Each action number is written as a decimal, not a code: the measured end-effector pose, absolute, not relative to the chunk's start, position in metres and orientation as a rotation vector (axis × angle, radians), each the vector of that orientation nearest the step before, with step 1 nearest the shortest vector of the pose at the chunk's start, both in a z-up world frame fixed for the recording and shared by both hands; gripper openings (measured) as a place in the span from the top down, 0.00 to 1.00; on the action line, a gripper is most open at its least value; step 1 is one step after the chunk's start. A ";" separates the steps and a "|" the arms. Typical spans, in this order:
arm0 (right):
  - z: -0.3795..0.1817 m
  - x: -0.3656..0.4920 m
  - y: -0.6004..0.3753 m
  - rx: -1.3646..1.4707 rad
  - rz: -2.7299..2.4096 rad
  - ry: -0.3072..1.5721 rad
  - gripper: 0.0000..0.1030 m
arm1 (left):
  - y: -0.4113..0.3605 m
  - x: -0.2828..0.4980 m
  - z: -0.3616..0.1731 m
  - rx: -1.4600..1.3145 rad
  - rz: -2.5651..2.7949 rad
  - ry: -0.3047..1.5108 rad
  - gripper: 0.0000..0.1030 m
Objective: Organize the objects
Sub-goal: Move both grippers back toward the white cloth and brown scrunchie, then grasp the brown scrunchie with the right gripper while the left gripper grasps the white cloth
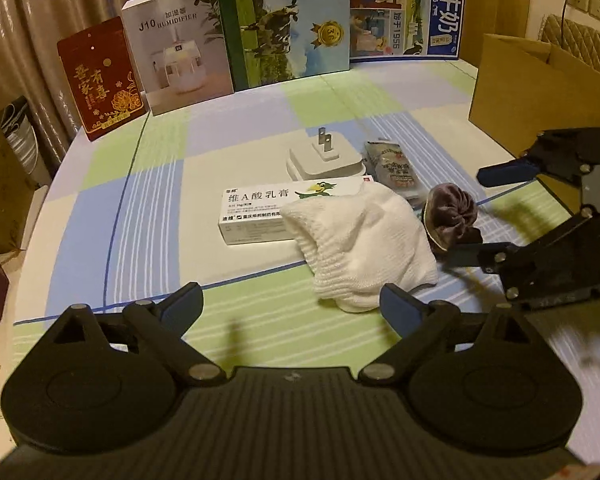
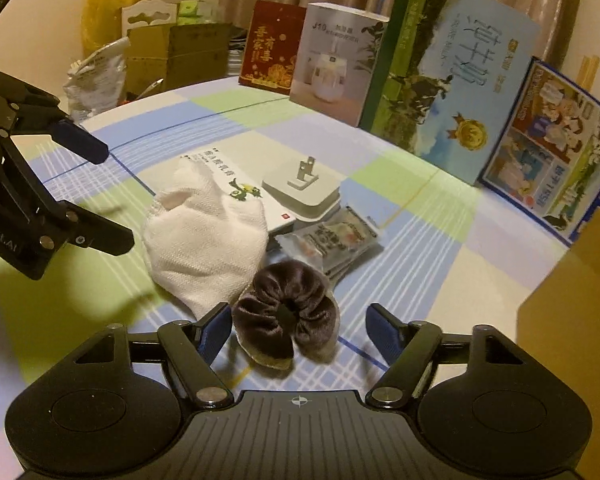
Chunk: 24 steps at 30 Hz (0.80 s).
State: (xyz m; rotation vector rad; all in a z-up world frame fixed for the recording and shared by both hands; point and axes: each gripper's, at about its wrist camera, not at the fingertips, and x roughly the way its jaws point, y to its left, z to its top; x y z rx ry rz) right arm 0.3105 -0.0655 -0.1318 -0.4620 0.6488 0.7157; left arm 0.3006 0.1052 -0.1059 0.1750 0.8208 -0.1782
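A white sock [image 1: 359,244] [image 2: 208,240] lies on the checked tablecloth, partly over a white ointment box [image 1: 268,212] [image 2: 224,168]. Behind them sit a white plug adapter [image 1: 325,158] [image 2: 303,188] and a clear snack packet [image 1: 395,168] [image 2: 335,240]. A dark velvet scrunchie [image 1: 451,212] [image 2: 288,316] lies right of the sock. My left gripper [image 1: 292,308] [image 2: 112,196] is open, just short of the sock. My right gripper [image 2: 300,332] [image 1: 467,216] is open, its fingers on either side of the scrunchie.
Upright boxes line the table's far edge: a red box [image 1: 100,80], a humidifier box [image 1: 176,48], a milk carton box [image 1: 288,20] and a blue milk box [image 1: 407,12]. A brown cardboard box [image 1: 539,88] [image 2: 571,320] stands at the right.
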 end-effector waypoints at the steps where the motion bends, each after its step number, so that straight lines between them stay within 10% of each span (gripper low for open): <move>1: -0.133 0.311 -0.065 -0.459 0.721 0.655 0.40 | 0.105 0.301 -0.106 0.169 -0.182 0.819 0.10; 9: -0.133 0.314 -0.068 -0.404 0.713 0.705 0.78 | 0.098 0.302 -0.105 0.116 -0.210 0.797 0.10; 24: -0.123 0.322 -0.092 -0.310 0.571 0.760 0.79 | 0.066 0.325 -0.119 0.059 -0.203 0.783 0.12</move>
